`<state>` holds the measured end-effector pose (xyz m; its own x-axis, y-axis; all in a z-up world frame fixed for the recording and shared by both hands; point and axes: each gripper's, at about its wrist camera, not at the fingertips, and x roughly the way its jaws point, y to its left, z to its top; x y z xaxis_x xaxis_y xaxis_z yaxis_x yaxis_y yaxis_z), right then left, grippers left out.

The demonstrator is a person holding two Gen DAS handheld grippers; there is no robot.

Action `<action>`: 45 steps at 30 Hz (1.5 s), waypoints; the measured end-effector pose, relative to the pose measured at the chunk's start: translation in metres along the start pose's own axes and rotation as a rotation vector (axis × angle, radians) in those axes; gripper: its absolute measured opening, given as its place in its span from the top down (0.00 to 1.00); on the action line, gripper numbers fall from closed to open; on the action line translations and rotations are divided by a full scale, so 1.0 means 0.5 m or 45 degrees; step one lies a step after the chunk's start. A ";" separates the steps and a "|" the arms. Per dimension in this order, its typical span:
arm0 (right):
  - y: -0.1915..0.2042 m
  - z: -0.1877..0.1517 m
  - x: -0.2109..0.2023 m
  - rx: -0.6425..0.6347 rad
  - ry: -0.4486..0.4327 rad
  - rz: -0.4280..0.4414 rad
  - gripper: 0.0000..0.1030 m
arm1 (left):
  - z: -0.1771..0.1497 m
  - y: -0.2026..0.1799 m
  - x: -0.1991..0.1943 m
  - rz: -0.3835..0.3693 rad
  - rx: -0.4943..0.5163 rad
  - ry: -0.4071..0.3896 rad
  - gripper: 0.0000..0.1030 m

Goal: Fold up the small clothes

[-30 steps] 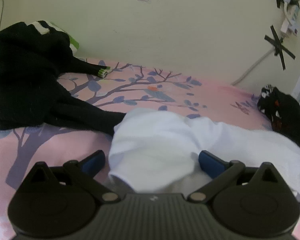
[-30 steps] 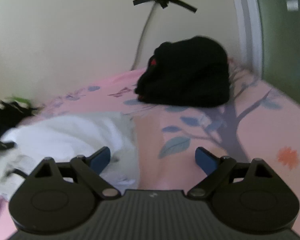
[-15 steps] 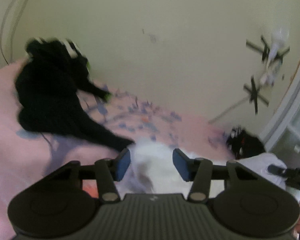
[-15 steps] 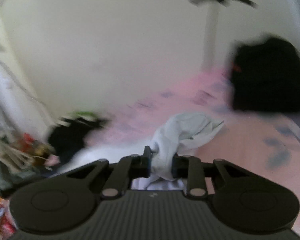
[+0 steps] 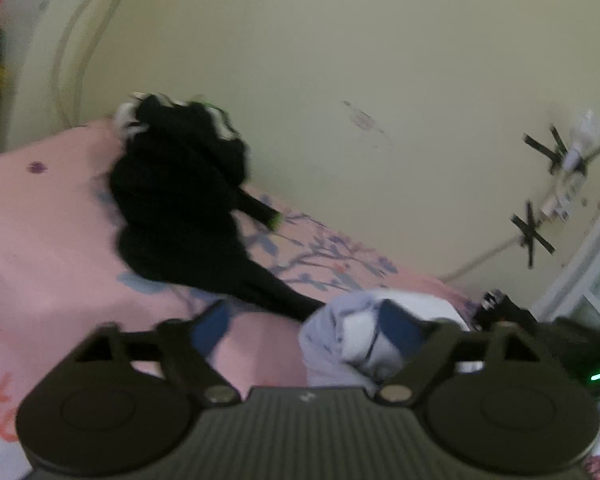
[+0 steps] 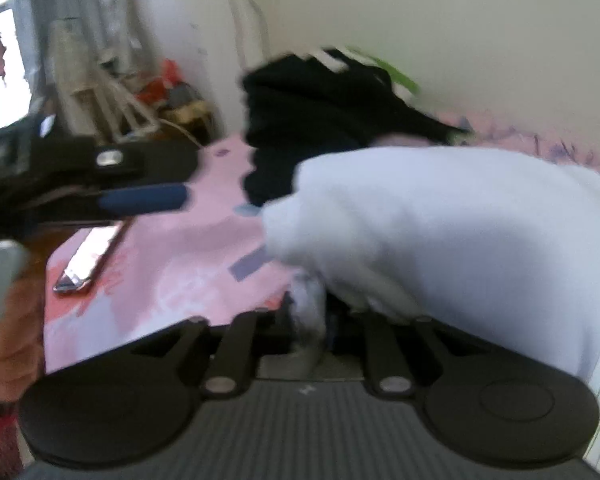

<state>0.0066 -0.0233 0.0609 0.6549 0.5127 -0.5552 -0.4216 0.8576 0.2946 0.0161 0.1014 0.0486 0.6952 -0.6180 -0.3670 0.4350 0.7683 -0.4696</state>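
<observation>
Your right tongs (image 6: 310, 320) have swung the white garment (image 6: 440, 232) leftward, now filling the frame's right, and are clenched on its edge though just loosening. Your left tongs (image 5: 304, 326) just reopened, released; the fold is laid over.

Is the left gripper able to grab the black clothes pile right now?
Probably yes. The left gripper is open and holds nothing, and bare pink sheet lies between it and the black clothes pile. The white garment sits off to its right, not blocking.
</observation>
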 end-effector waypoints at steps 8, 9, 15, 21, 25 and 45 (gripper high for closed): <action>-0.078 -0.073 -0.303 0.118 -0.303 -0.138 0.31 | -0.038 -0.065 0.107 -0.047 0.226 0.191 0.01; -0.109 -0.078 -0.295 0.167 -0.296 -0.189 0.30 | -0.045 -0.063 0.125 -0.024 0.234 0.229 0.02; -0.235 -0.097 -0.120 0.563 -0.179 0.097 0.19 | -0.081 -0.049 0.148 -0.026 0.209 0.354 0.26; -0.263 -0.053 -0.196 0.555 -0.227 0.136 0.61 | -0.058 -0.130 0.171 -0.040 0.201 0.383 0.59; -0.305 -0.039 -0.349 0.519 -0.365 0.070 0.61 | -0.006 -0.265 0.224 -0.160 0.258 0.348 0.61; -0.591 -0.174 -0.737 0.660 -0.761 -1.073 0.12 | -0.064 -0.774 0.674 -0.175 0.601 0.423 0.39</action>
<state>-0.1648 -0.4692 0.1105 0.8568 -0.4112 -0.3111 0.5073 0.7800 0.3663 0.0639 -0.4094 0.0808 0.4312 -0.6777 -0.5956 0.7689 0.6214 -0.1504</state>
